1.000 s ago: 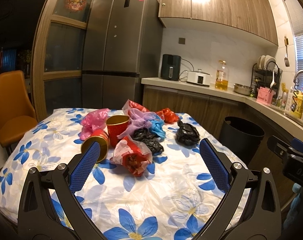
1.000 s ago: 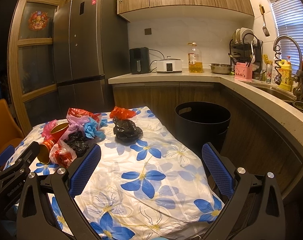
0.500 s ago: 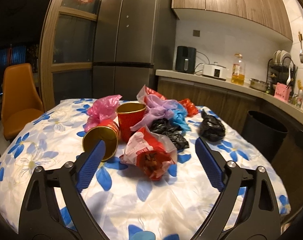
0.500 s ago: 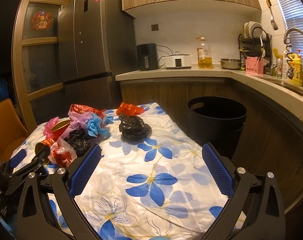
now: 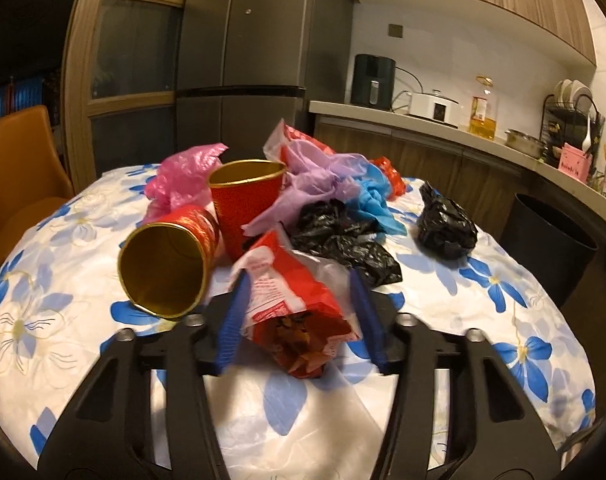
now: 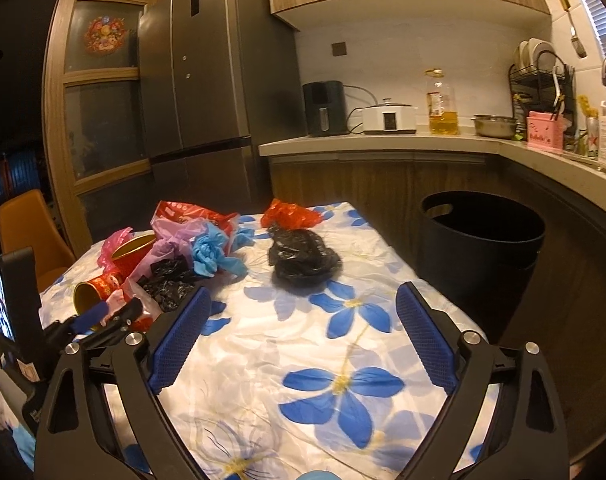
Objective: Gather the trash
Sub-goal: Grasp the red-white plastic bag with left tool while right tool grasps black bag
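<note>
A red-and-white snack bag [image 5: 295,300] lies on the flowered tablecloth [image 5: 483,320], and my left gripper [image 5: 299,276] is closing on it, both blue pads touching its sides. Behind it sit a tipped red cup [image 5: 163,268], an upright red cup [image 5: 245,196], and pink [image 5: 183,176], purple [image 5: 315,176], blue [image 5: 371,200] and black [image 5: 343,240] bags. My right gripper [image 6: 303,294] hovers over bare cloth, its jaws wide and starting to close with nothing between them. A crumpled black bag [image 6: 303,258] lies just beyond it. The left gripper [image 6: 103,316] shows at that view's left edge.
A black trash bin [image 6: 483,232] stands on the floor off the table's right side, below the kitchen counter [image 6: 383,142]. An orange chair [image 5: 23,168] is at the table's left. A red bag [image 6: 289,214] lies at the far table edge.
Both grippers moved forward and lower over the table. The left jaws went from wide open to narrow around the snack bag. The right jaws narrowed slightly.
</note>
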A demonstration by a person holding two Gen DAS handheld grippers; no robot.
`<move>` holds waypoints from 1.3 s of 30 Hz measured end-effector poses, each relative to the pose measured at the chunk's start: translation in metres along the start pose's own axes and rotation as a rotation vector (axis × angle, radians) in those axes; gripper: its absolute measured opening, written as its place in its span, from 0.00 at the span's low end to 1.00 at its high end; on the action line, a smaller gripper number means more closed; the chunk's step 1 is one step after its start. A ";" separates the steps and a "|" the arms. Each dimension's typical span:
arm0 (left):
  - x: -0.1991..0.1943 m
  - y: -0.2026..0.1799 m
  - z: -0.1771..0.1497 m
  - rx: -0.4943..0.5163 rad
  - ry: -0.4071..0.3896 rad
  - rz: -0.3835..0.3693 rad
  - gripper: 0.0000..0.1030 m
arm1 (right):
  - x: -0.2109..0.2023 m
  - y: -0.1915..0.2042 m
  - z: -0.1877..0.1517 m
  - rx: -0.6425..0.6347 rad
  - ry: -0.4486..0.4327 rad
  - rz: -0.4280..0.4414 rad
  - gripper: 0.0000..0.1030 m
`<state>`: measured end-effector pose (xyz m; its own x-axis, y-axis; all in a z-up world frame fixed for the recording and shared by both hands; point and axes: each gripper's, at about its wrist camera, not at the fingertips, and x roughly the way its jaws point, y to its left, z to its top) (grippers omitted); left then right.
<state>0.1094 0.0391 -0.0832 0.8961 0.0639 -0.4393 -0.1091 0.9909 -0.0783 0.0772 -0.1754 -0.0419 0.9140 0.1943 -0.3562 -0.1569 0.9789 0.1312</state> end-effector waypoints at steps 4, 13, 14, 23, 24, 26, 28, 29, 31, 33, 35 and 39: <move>0.000 -0.001 -0.001 0.012 -0.008 -0.033 0.18 | 0.012 0.011 -0.001 -0.014 0.018 0.025 0.76; -0.022 0.008 0.004 -0.019 -0.042 -0.080 0.04 | 0.033 0.031 -0.005 -0.033 0.050 0.095 0.75; -0.025 0.011 0.005 -0.029 -0.047 -0.086 0.03 | 0.037 0.033 -0.006 -0.032 0.054 0.106 0.75; -0.057 0.030 0.010 -0.081 -0.084 -0.115 0.02 | 0.077 0.065 -0.015 -0.077 0.079 0.194 0.69; -0.060 0.033 0.011 -0.084 -0.092 -0.109 0.02 | 0.083 0.068 -0.016 -0.079 0.084 0.202 0.69; -0.062 0.037 0.014 -0.093 -0.100 -0.097 0.02 | 0.097 0.076 -0.017 -0.081 0.105 0.222 0.68; -0.064 0.041 0.017 -0.103 -0.109 -0.090 0.02 | 0.107 0.085 -0.017 -0.092 0.114 0.230 0.67; -0.065 0.043 0.019 -0.104 -0.115 -0.085 0.02 | 0.113 0.089 -0.017 -0.102 0.120 0.230 0.66; -0.063 0.044 0.020 -0.102 -0.118 -0.076 0.02 | 0.124 0.094 -0.019 -0.106 0.149 0.239 0.63; -0.060 0.046 0.021 -0.105 -0.113 -0.070 0.02 | 0.133 0.096 -0.022 -0.102 0.186 0.250 0.59; -0.057 0.048 0.022 -0.111 -0.106 -0.068 0.02 | 0.139 0.096 -0.024 -0.096 0.216 0.267 0.52; -0.055 0.049 0.022 -0.113 -0.097 -0.068 0.02 | 0.139 0.096 -0.026 -0.103 0.240 0.306 0.15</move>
<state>0.0647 0.0868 -0.0433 0.9399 0.0136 -0.3413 -0.0895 0.9741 -0.2075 0.1795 -0.0524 -0.1026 0.7077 0.4757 -0.5224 -0.4566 0.8722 0.1757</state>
